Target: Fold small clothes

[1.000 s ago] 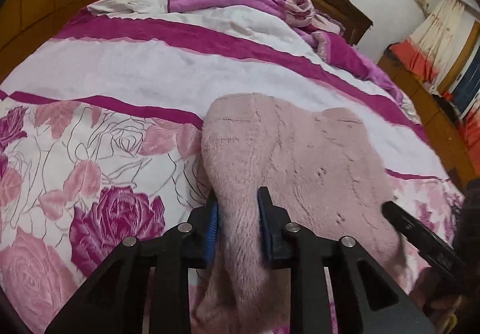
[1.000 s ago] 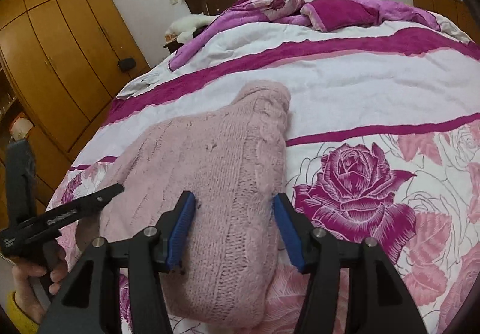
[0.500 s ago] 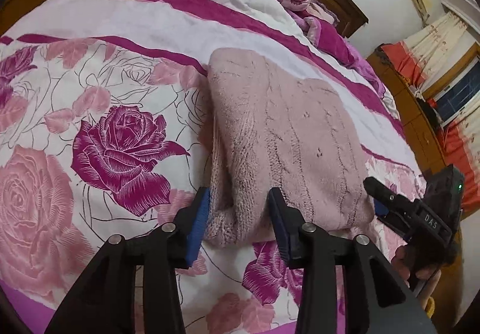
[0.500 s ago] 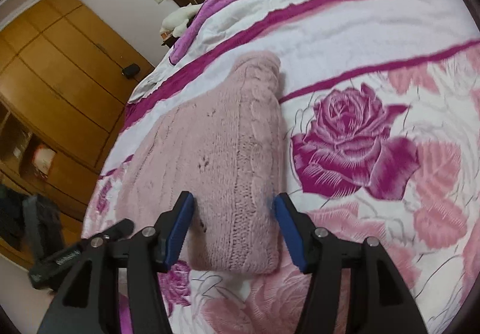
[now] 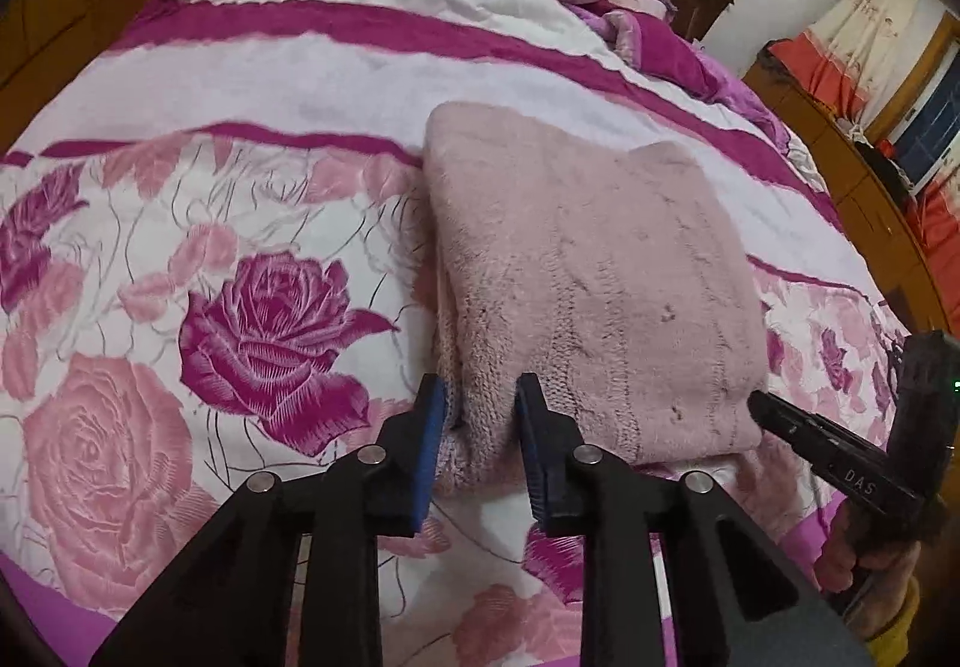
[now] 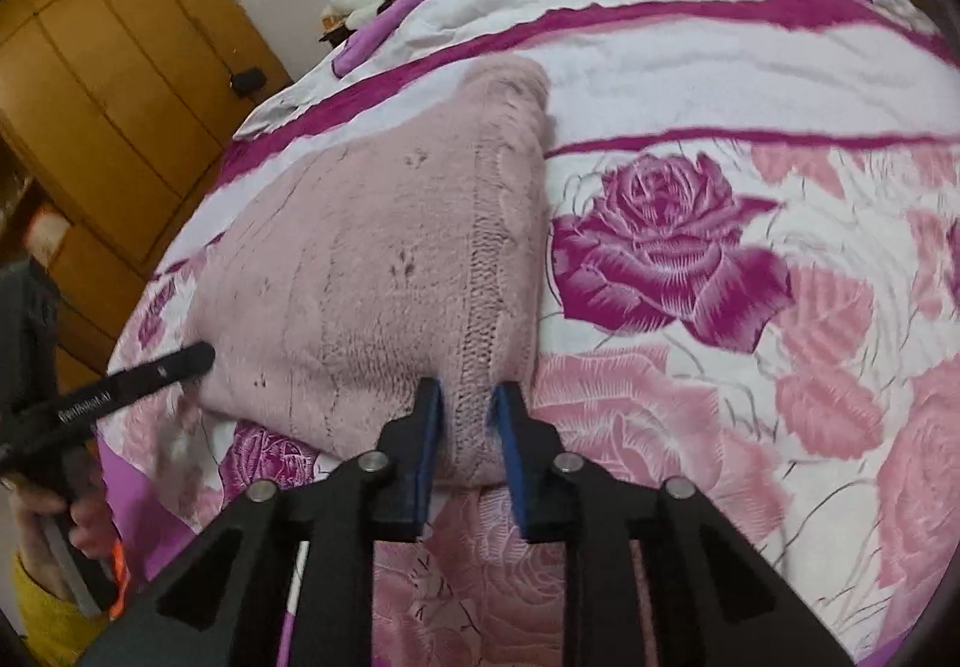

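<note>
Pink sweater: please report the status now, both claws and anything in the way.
Left claw shut on pink sweater, near left corner. Right claw shut on near right corner. Sweater folded, flat on floral bedspread. Nothing in the way.

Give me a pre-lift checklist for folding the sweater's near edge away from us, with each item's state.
1. Left gripper pinches the sweater's near left corner: ok.
2. Right gripper pinches the near right corner: ok.
3. All layers caught in each pinch: cannot tell.
4. Sweater lies flat on the quilt, sleeves tucked in: ok.
5. Bare quilt beyond the far edge to land the fold: ok.
6. Both grips at matching depth along the edge: cannot tell.
</note>
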